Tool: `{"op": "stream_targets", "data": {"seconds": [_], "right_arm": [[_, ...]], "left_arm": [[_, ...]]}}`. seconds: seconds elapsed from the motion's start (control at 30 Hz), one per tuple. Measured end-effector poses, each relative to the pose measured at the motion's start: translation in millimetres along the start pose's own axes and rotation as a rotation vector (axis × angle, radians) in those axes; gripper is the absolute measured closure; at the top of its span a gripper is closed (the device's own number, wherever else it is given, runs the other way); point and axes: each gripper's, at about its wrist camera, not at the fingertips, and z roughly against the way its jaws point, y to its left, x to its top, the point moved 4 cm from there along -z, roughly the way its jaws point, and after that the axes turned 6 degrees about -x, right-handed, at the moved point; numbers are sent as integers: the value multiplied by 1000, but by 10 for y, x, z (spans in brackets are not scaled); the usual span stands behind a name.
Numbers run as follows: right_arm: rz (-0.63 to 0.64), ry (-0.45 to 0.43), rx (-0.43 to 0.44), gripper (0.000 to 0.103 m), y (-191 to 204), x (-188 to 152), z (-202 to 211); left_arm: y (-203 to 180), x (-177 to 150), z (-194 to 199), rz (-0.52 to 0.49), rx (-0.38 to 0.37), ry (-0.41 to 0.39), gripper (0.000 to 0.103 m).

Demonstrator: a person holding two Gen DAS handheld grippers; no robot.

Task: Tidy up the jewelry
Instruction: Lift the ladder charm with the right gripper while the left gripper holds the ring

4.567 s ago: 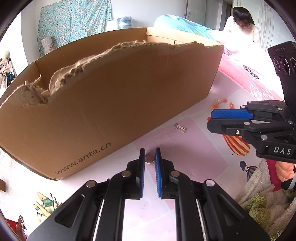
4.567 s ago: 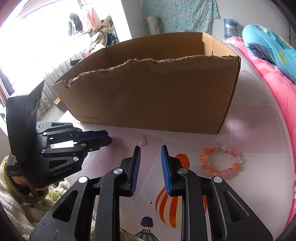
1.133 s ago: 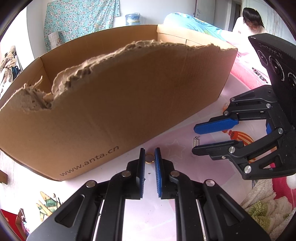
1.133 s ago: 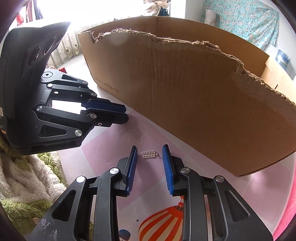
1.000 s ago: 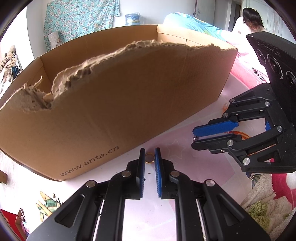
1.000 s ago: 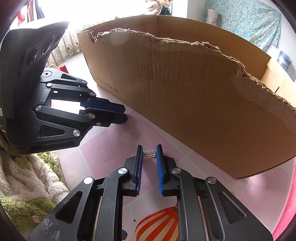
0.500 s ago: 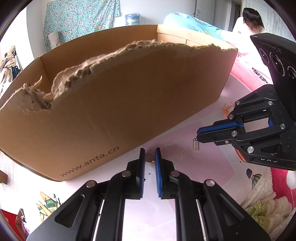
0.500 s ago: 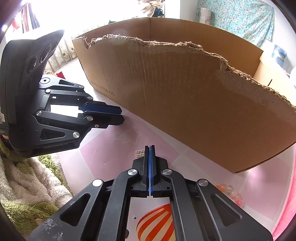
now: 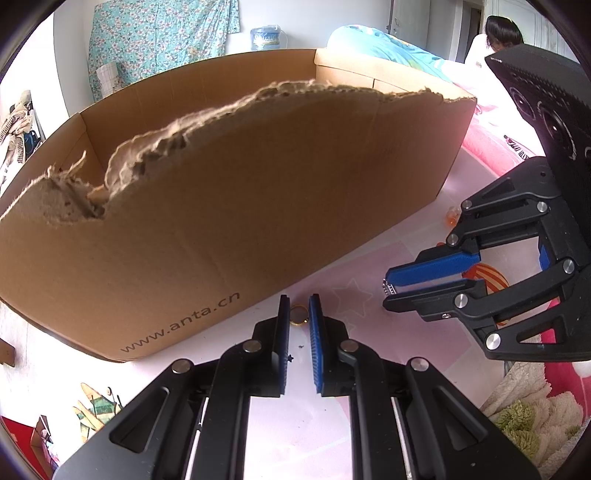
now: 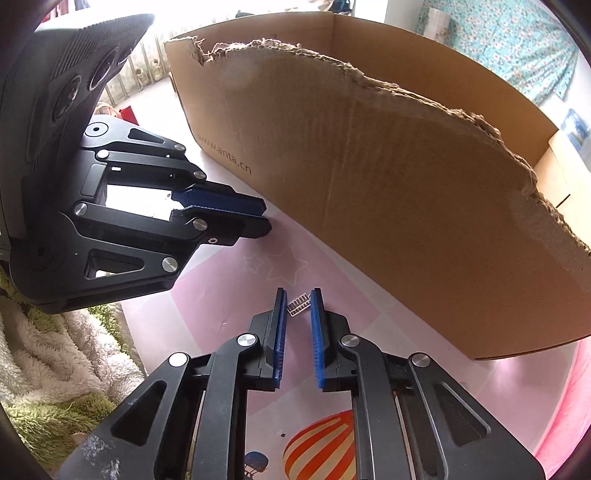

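A gold ring sits pinched between the blue pads of my left gripper, which is shut on it just above the pink table mat, close to the torn cardboard box. My right gripper points down at the mat to the right of the left one. Its jaws are opening, and a small silver charm lies between the tips with the pads not pressing it. The left wrist view shows the charm at the right gripper's tips. Orange beads of a bracelet peek out behind it.
The box stands open-topped right behind both grippers, its near wall ragged. A fluffy blanket borders the mat's near edge. The left gripper is close on the right one's left. A person sits far back.
The right gripper closed fully beside the charm, missing it, then shifted and reopened so the charm now lies between its tips. The left gripper stayed still on the ring.
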Motion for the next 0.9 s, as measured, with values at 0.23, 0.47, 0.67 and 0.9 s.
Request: {"op": "stream_targets", "data": {"seconds": [0.23, 0.47, 0.67, 0.9], "right_arm": [[-29, -4, 2, 93, -47, 27, -41], [-53, -13, -2, 93, -85, 38, -27], [-114, -46, -5, 93, -188, 24, 60], [-190, -76, -3, 93, -276, -64, 163]], "left_arm": [[16, -15, 8, 2, -4, -2, 93], [22, -15, 10, 2, -3, -3, 93], [33, -13, 5, 1, -2, -2, 93], [38, 1, 9, -3, 5, 1, 93]]}}
